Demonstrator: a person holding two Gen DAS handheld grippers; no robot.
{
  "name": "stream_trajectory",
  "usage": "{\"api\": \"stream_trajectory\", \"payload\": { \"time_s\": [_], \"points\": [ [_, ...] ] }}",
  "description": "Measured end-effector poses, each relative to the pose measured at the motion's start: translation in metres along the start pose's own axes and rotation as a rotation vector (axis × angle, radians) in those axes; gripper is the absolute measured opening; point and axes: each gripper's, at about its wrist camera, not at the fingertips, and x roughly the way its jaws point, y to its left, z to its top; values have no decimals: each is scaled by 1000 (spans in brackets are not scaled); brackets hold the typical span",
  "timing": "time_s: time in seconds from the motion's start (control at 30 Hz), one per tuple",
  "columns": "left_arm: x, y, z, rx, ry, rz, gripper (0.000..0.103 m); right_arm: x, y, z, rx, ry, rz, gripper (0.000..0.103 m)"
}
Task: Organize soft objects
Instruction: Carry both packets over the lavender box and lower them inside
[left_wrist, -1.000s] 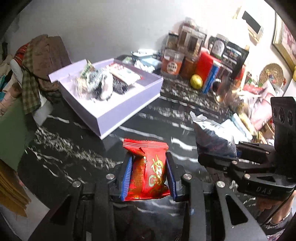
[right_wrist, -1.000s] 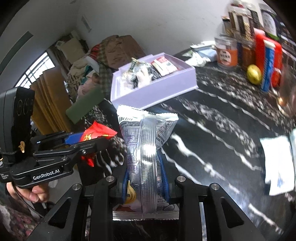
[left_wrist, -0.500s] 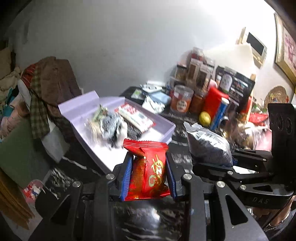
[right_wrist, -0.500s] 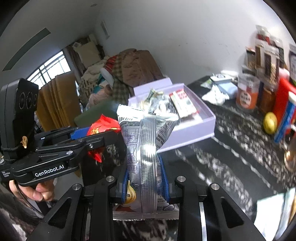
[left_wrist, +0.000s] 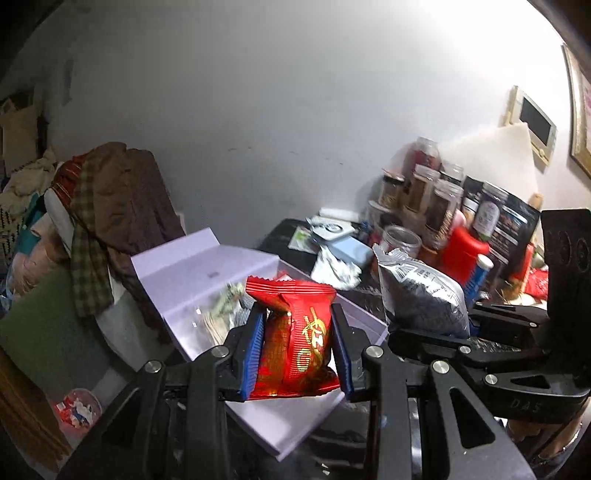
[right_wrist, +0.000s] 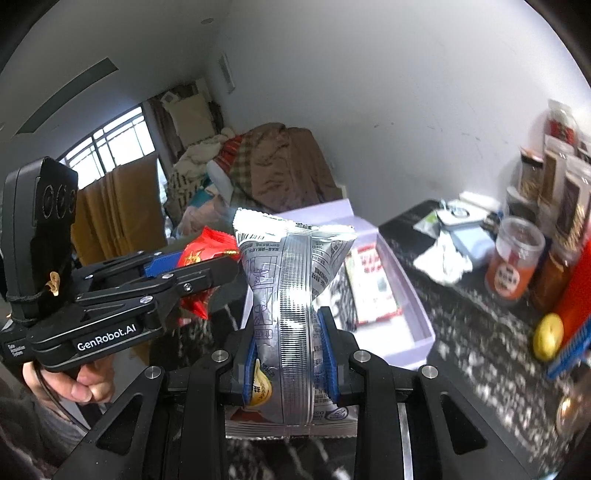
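left gripper (left_wrist: 297, 347) pinched crinkly red foil snack packet (left_wrist: 295, 343) above open lilac cardboard box (left_wrist: 288, 424); right gripper (right_wrist: 290, 350) pinched upright silver foil snack bag (right_wrist: 291, 314) near box's front edge.

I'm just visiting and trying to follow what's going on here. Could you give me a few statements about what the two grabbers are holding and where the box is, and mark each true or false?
1. The left gripper clamps a red packet. True.
2. The right gripper is empty. False: it is shut on a silver packet.
3. The lilac box has its lid closed. False: it is open, with packets inside.
4. A yellow round fruit lies on the dark counter. True.
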Motion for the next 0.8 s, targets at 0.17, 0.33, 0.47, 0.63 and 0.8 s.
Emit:
{"api": "stream_trajectory", "payload": {
  "time_s": [0.17, 0.33, 0.47, 0.63, 0.8],
  "points": [
    [18, 9, 17, -10, -29, 8, 34, 18, -7, 24, -32, -24, -1, 28],
    [37, 18, 28, -26, -48, 18, 34, 35, -15, 43, -52, -42, 10, 28],
    [57, 28, 31, -44, -35, 39, 34, 50, -18, 56, -69, -52, 12, 28],
    [81, 40, 29, -59, -5, 72, 34, 70, -25, 65, -78, -46, 22, 28],
    [105, 50, 23, -63, 38, 117, 34, 92, -31, 68, -79, -18, 31, 28]
  ]
}}
